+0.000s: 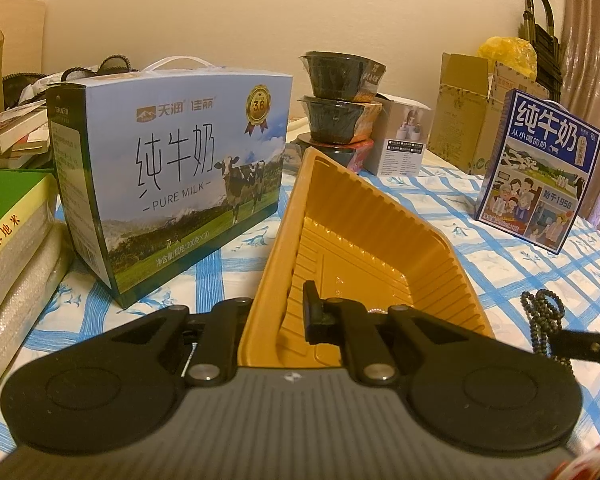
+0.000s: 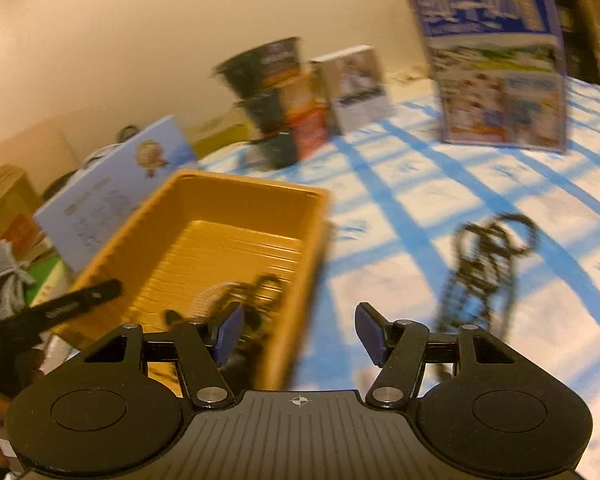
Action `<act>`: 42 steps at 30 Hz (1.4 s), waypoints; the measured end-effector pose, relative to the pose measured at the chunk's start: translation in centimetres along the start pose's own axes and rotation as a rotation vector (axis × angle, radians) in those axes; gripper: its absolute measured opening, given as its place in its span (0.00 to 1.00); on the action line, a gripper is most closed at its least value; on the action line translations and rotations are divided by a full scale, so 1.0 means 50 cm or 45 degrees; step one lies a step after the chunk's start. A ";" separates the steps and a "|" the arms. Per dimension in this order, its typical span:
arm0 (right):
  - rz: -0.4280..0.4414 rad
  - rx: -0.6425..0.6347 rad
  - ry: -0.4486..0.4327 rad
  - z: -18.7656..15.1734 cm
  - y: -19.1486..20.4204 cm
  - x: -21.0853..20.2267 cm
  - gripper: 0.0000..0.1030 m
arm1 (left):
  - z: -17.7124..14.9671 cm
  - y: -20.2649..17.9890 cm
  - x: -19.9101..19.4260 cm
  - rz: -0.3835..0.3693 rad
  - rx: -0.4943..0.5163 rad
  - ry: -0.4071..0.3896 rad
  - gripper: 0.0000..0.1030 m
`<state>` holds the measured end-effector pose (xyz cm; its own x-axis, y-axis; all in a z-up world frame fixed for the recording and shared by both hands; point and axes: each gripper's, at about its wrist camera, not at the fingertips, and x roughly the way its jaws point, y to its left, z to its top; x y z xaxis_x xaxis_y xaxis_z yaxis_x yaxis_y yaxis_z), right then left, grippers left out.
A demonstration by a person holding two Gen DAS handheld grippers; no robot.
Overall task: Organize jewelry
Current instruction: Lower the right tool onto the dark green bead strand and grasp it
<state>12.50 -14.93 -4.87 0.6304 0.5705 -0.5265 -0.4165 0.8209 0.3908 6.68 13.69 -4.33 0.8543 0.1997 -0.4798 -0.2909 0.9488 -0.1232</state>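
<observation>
My left gripper [image 1: 278,312] is shut on the near wall of the yellow plastic tray [image 1: 364,216], with one finger inside the tray and the other outside it. In the right wrist view, which is blurred, the tray [image 2: 228,236] holds a dark piece of jewelry [image 2: 256,304] at its near end. A dark beaded necklace [image 2: 488,264] lies on the blue-checked cloth to the tray's right. My right gripper [image 2: 300,320] is open above the tray's right wall, with nothing between its fingers. The necklace [image 1: 540,316] also shows at the right of the left wrist view.
A large milk carton box [image 1: 168,188] stands left of the tray and a smaller blue one [image 1: 540,168] at the right. Stacked black bowls [image 1: 340,100], a small white box [image 1: 400,140] and cardboard boxes [image 1: 468,112] line the back. Books [image 1: 12,216] are piled at the left.
</observation>
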 end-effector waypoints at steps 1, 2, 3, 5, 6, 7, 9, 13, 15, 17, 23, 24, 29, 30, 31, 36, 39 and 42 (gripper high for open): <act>-0.023 0.017 0.002 -0.004 -0.014 -0.007 0.60 | 0.001 -0.001 0.000 0.001 -0.001 0.000 0.11; -0.044 0.030 0.001 -0.006 -0.027 -0.012 0.60 | 0.001 -0.001 0.000 0.002 0.000 -0.001 0.12; -0.070 0.045 0.002 -0.009 -0.040 -0.019 0.60 | 0.001 -0.002 -0.001 0.002 0.003 -0.002 0.12; -0.108 0.075 0.001 -0.013 -0.064 -0.029 0.60 | 0.002 -0.002 -0.001 0.002 0.006 -0.003 0.13; -0.127 0.088 -0.002 -0.015 -0.075 -0.034 0.60 | 0.002 -0.003 0.000 0.003 0.007 -0.003 0.13; -0.140 0.096 -0.005 -0.017 -0.084 -0.038 0.60 | 0.002 -0.003 -0.001 0.003 0.007 -0.003 0.13; -0.172 0.107 -0.009 -0.019 -0.101 -0.044 0.60 | 0.002 -0.003 -0.001 0.004 0.009 -0.002 0.13; -0.229 0.115 -0.017 -0.022 -0.131 -0.047 0.60 | 0.002 -0.004 -0.001 0.005 0.012 -0.002 0.13; -0.260 0.117 -0.024 -0.020 -0.149 -0.048 0.60 | 0.002 -0.003 -0.001 0.005 0.014 -0.003 0.13; -0.299 0.119 -0.025 -0.016 -0.171 -0.049 0.60 | 0.002 -0.002 0.000 0.005 0.014 -0.001 0.13; -0.370 0.093 -0.016 0.001 -0.221 -0.033 0.60 | 0.001 -0.002 0.001 0.007 0.018 0.003 0.13; -0.375 0.080 -0.013 0.004 -0.226 -0.028 0.60 | 0.001 -0.003 0.001 0.008 0.018 0.004 0.13; -0.385 0.035 -0.008 0.019 -0.243 -0.002 0.60 | 0.001 -0.003 0.001 0.009 0.020 0.007 0.13; -0.388 0.026 -0.007 0.024 -0.246 0.002 0.60 | 0.000 -0.002 0.001 0.008 0.020 0.008 0.13; -0.388 0.020 -0.006 0.029 -0.250 0.007 0.60 | 0.000 -0.002 0.002 0.009 0.021 0.010 0.13; -0.396 -0.020 -0.009 0.059 -0.272 0.035 0.50 | -0.002 -0.001 0.002 0.009 0.021 0.013 0.13; -0.421 -0.059 0.003 0.081 -0.288 0.064 0.44 | -0.002 0.000 0.004 0.010 0.020 0.017 0.13; -0.429 -0.077 0.004 0.101 -0.305 0.091 0.34 | -0.003 0.001 0.004 0.010 0.023 0.020 0.13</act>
<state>25.03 -25.00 -9.40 0.7370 0.2668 -0.6210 -0.2232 0.9633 0.1489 6.79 13.73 -4.54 0.8453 0.2035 -0.4941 -0.2898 0.9514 -0.1039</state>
